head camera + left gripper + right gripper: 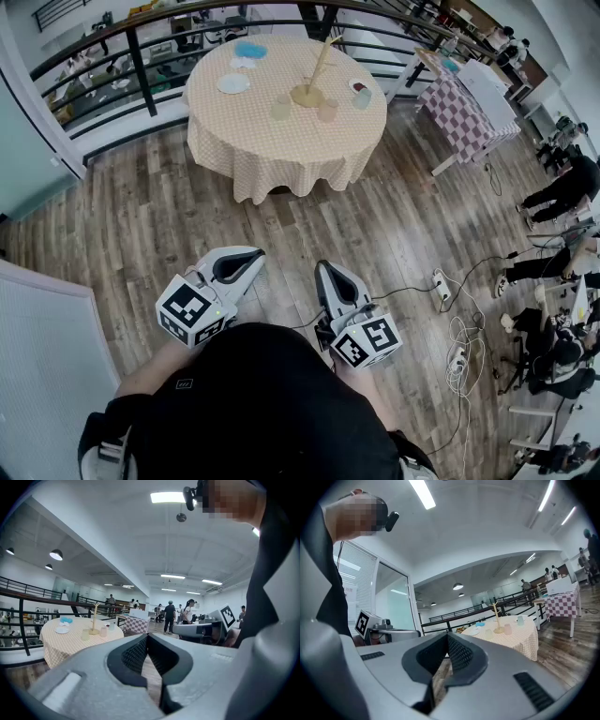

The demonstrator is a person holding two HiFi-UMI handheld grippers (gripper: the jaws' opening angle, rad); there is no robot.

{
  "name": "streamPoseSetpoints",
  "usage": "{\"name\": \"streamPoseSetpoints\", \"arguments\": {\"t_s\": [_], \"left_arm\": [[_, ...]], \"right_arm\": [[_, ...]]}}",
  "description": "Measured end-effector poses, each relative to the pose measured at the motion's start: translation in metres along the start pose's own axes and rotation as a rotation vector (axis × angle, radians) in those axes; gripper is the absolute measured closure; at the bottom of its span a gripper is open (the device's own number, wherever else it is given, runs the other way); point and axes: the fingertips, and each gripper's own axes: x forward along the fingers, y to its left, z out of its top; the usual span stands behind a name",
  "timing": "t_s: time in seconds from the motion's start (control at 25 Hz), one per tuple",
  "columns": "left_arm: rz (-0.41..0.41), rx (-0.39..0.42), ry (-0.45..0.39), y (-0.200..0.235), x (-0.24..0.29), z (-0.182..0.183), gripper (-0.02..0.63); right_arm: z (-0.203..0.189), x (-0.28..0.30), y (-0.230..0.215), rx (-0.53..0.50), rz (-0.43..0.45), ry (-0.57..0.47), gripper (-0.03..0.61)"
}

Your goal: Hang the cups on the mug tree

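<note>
- Holds the left gripper [251, 257] and the right gripper [325, 272] side by side at the waist, jaws of each pressed together with nothing between them.
- Just ahead of and beneath both: bare wooden floor [169, 216] only, with nothing in reach.
- Well ahead of the jaws: a round table [281, 164] under a checked cloth, with the mug tree [317, 80] upright near its middle.
- Near the tree's base, on the cloth: a pale cup [281, 109], a pinkish cup [326, 112] and a bluish cup [362, 97]. None looks hung on a peg.
- Beyond, to the left gripper's side: a plate [233, 83].
- Judged step: the approach, before any pick.
- Next: walk up to the table, open one gripper, close on a cup, then carry its handle over a peg.
</note>
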Motion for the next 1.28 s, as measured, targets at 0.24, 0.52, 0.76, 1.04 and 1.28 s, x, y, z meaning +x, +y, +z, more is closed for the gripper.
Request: {"name": "streamPoseSetpoints", "arguments": {"t_s": [0.24, 0.52, 0.76, 1.04, 1.28], "left_arm": [[-0.010, 0.007, 0.009, -0.009, 0.010, -0.004, 0.607], [-0.033, 0.020, 0.034, -0.034, 0.028, -0.009, 0.607], [-0.016, 0.048, 0.046, -0.056, 0.057, -0.005, 0.607], [0.060, 0.101, 0.033, -0.067, 0.086, 0.013, 0.607], [0.065, 0.130, 0.079, -0.065, 0.110, 0.007, 0.607]], "right_arm": [[-0.003, -0.011, -0.007, 0.001, -0.008, -0.008, 0.566], [-0.003, -0.036, -0.016, 0.016, 0.001, -0.036, 0.566], [-0.001, -0.074, -0.038, 0.027, 0.017, -0.050, 0.565], [-0.009, -0.123, -0.080, 0.021, -0.023, -0.043, 0.561], [-0.012, -0.114, -0.100, 0.060, -0.006, -0.016, 0.561]]}}
